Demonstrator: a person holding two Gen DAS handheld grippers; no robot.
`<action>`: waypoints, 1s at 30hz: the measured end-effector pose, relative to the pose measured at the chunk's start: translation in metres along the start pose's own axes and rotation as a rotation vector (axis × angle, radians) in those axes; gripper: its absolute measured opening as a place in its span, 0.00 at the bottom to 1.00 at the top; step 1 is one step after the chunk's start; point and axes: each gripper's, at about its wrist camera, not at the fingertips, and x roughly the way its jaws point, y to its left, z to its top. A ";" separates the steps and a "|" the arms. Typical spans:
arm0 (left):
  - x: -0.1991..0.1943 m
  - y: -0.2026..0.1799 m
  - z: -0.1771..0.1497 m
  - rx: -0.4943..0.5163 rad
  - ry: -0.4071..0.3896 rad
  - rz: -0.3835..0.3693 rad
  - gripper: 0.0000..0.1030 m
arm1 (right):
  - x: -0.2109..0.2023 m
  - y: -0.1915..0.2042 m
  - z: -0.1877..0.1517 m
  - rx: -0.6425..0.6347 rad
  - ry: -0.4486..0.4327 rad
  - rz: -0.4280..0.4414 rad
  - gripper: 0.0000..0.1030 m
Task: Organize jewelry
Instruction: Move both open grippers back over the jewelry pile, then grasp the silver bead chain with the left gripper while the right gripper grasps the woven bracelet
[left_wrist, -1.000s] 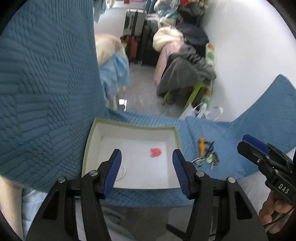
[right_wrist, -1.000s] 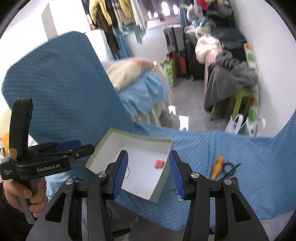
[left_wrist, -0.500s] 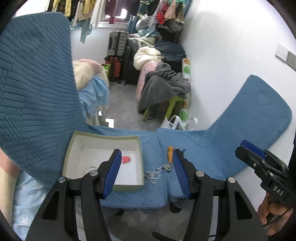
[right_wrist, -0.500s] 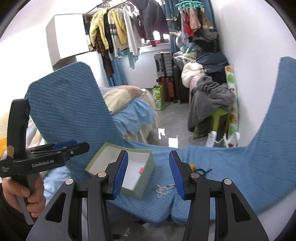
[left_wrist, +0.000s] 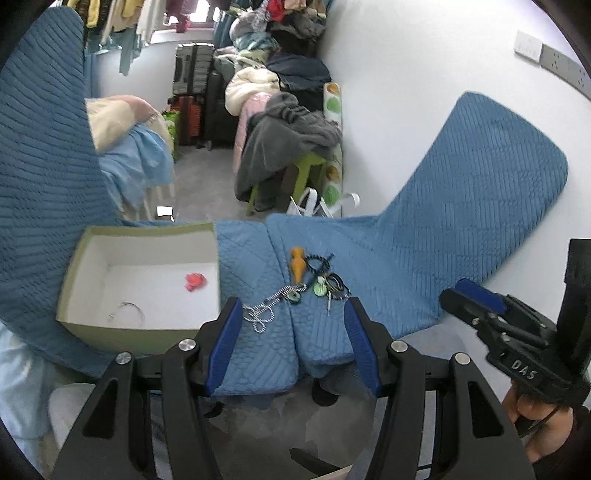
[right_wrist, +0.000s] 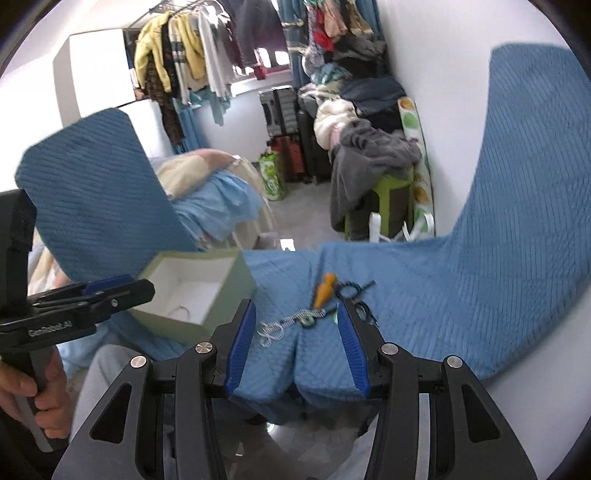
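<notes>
A pale green box (left_wrist: 70, 295) with a white inside lies on the blue quilted cover (left_wrist: 424, 258). In the box are a red piece (left_wrist: 194, 282) and a thin ring-shaped piece (left_wrist: 127, 312). To its right lies a small jewelry pile: an orange pendant (left_wrist: 297, 264), a black-and-white cord necklace (left_wrist: 264, 312), green pendants (left_wrist: 319, 288) and dark bracelets (left_wrist: 336, 282). My left gripper (left_wrist: 293, 325) hovers open just in front of the pile, holding nothing. My right gripper (right_wrist: 294, 317) is also open and empty, near the necklace (right_wrist: 284, 323) and orange pendant (right_wrist: 324, 290). The box (right_wrist: 242, 284) is to its left.
The cover's front edge drops off just below the pile. Behind it are grey floor, a green stool (left_wrist: 306, 166) heaped with grey clothes, suitcases (left_wrist: 192, 74) and bedding (left_wrist: 140, 155). A white wall runs along the right. A hand (right_wrist: 40, 387) holds the left gripper's handle.
Both grippers have shifted from over the box toward the right and pulled back. The jewelry pile now sits between their fingers' lines. The jaws have kept their width.
</notes>
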 end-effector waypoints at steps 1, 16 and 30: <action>0.007 -0.002 -0.003 0.005 0.008 -0.007 0.56 | 0.007 -0.005 -0.006 0.010 0.012 -0.001 0.43; 0.119 -0.004 -0.027 0.050 0.149 0.020 0.37 | 0.099 -0.063 -0.038 0.117 0.085 0.013 0.37; 0.200 0.020 -0.047 0.032 0.199 0.180 0.38 | 0.204 -0.106 -0.032 0.113 0.257 0.026 0.37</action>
